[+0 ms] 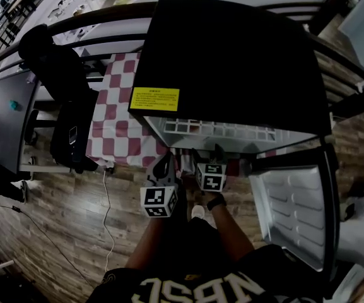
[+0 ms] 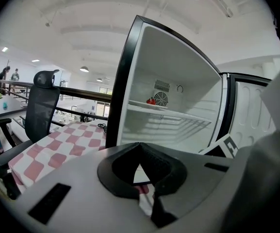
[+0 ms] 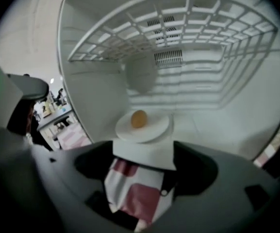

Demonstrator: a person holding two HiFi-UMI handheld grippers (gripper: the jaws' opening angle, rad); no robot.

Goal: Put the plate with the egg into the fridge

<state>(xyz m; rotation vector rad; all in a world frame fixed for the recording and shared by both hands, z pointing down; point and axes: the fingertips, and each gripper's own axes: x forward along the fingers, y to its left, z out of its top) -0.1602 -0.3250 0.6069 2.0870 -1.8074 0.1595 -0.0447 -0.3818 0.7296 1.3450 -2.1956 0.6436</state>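
A white plate (image 3: 142, 126) with a brown egg (image 3: 139, 119) on it rests on the floor of the open fridge (image 1: 232, 62), under the wire shelf (image 3: 178, 33). My right gripper (image 3: 144, 176) sits just in front of the plate, jaws open and clear of it, with nothing between them. From the head view, the right gripper (image 1: 218, 155) points into the fridge opening. The left gripper (image 1: 164, 168) is held lower and to the left, outside the fridge. In its own view the left gripper (image 2: 147, 188) looks shut and holds nothing.
The fridge door (image 1: 295, 207) stands open on the right. A table with a red-and-white checked cloth (image 1: 115, 118) and a black office chair (image 1: 62, 87) stand to the left. A small red thing (image 2: 151, 101) lies on the upper shelf near the fan.
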